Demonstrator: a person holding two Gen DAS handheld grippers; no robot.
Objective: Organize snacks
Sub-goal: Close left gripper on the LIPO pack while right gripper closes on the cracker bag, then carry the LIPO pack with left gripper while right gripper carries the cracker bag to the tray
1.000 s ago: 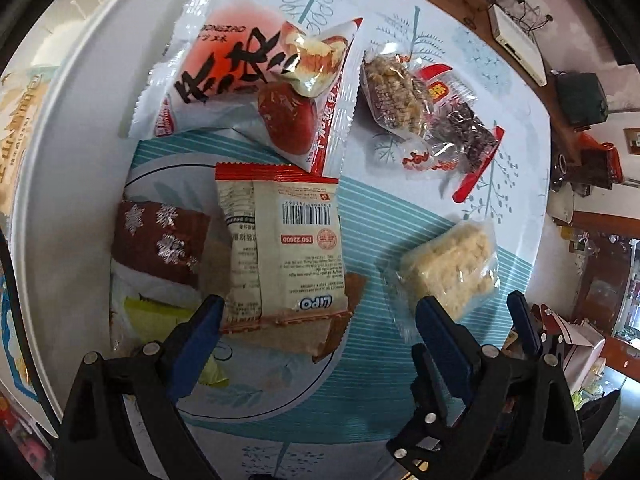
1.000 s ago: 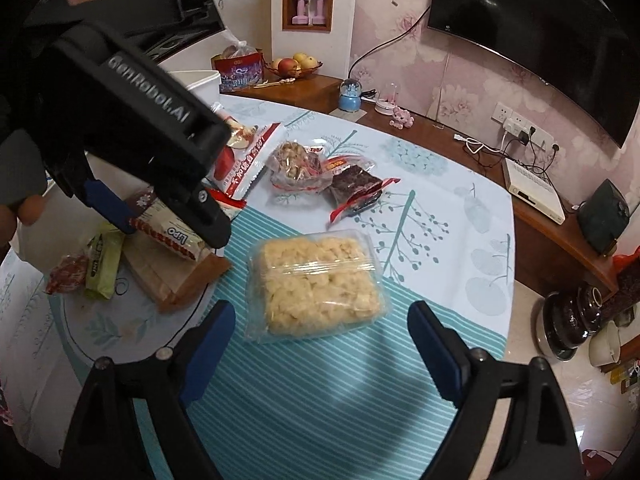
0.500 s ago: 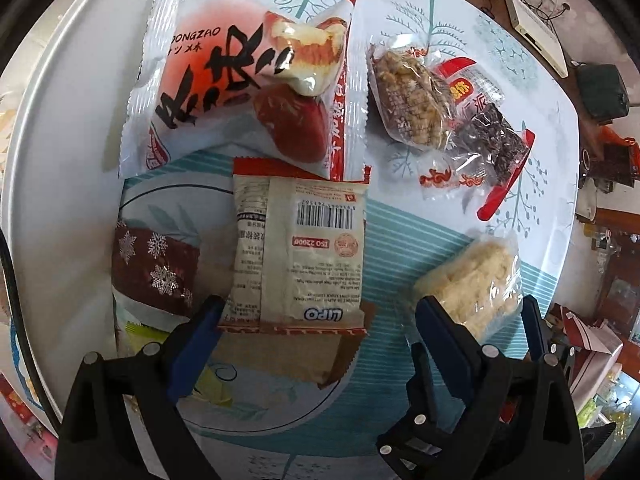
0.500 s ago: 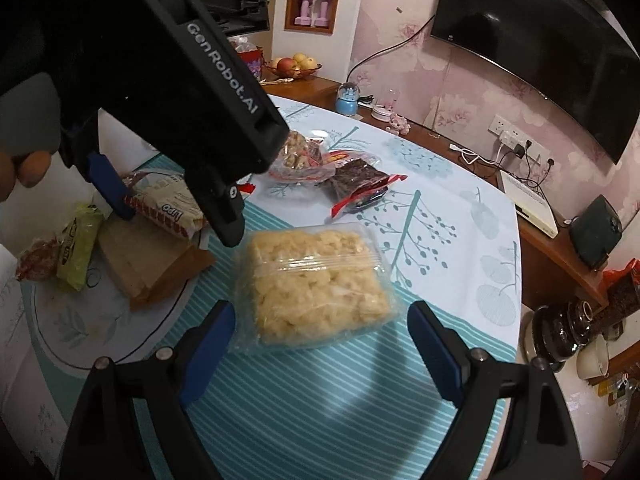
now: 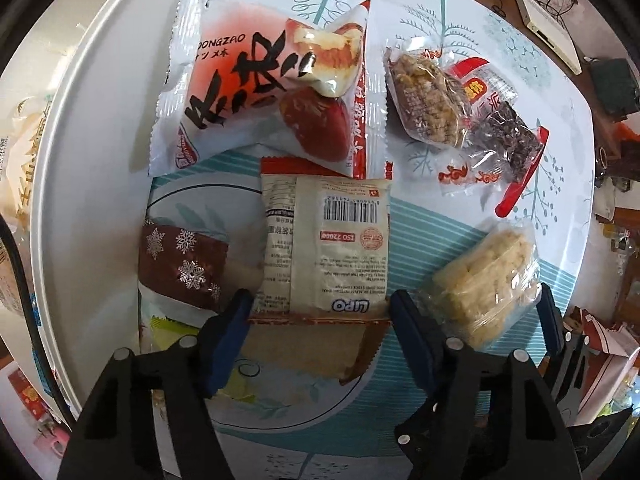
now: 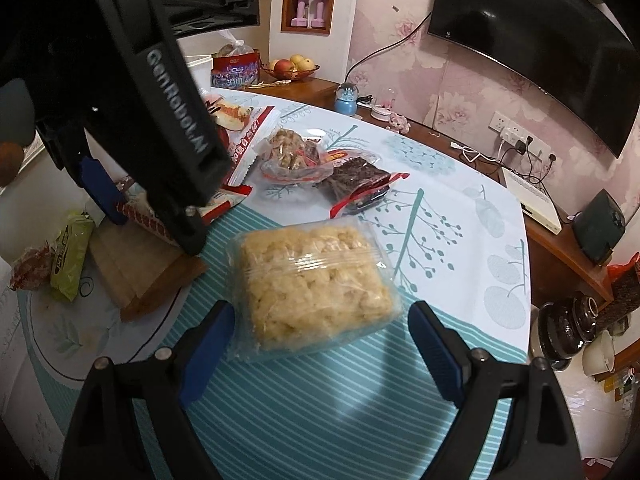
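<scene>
Lower than a second ago, the left gripper (image 5: 320, 312) now brackets the beige red-edged LIPO packet (image 5: 326, 240) with jaws spread, not yet gripping. Beside that packet, the clear-wrapped yellow puffed-rice cake (image 6: 316, 276) lies between the right gripper's (image 6: 320, 336) open jaws. Only the right view shows the television (image 6: 532, 36).

Tablecloth (image 6: 460, 216): white with teal tree motifs and teal stripes. Puffed rice cake (image 6: 316, 280): pale yellow in clear wrap. LIPO packet (image 5: 326, 244): cream with red edges. Snowflake packet (image 5: 182, 266): brown, white flakes. Jujube bag (image 5: 264, 92): white and red.
</scene>
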